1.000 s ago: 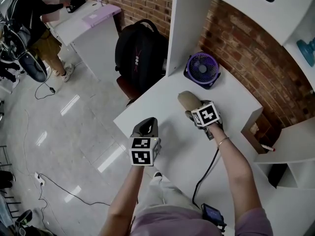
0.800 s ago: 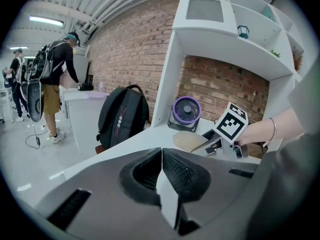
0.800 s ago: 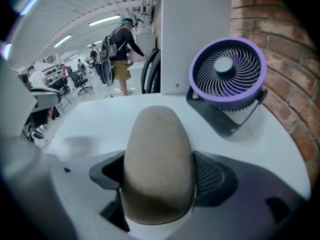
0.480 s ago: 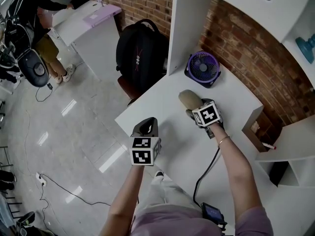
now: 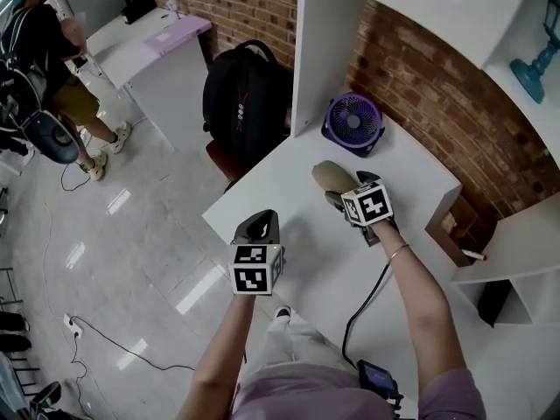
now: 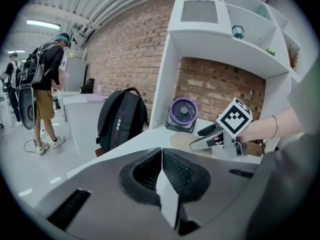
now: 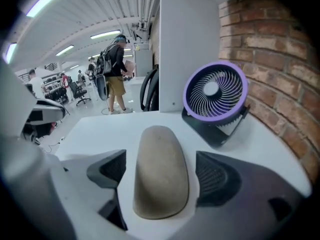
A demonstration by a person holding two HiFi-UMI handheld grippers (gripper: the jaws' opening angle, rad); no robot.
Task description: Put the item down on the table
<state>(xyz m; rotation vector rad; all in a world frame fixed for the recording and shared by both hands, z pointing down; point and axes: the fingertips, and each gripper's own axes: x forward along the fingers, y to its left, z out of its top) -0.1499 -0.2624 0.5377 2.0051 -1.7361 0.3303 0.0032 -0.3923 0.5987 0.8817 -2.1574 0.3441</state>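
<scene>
Lying flat on the white counter (image 5: 289, 213), the tan oval item (image 7: 161, 159) sits between the fingers (image 7: 216, 178) of the right gripper (image 7: 162, 176), which are opening, with a gap showing on each side of it. The purple fan (image 7: 216, 91) stands just beyond, by the brick wall (image 7: 270, 59). The left gripper (image 6: 161, 156) hovers near the counter's edge, its fingers pressed together on nothing.
</scene>
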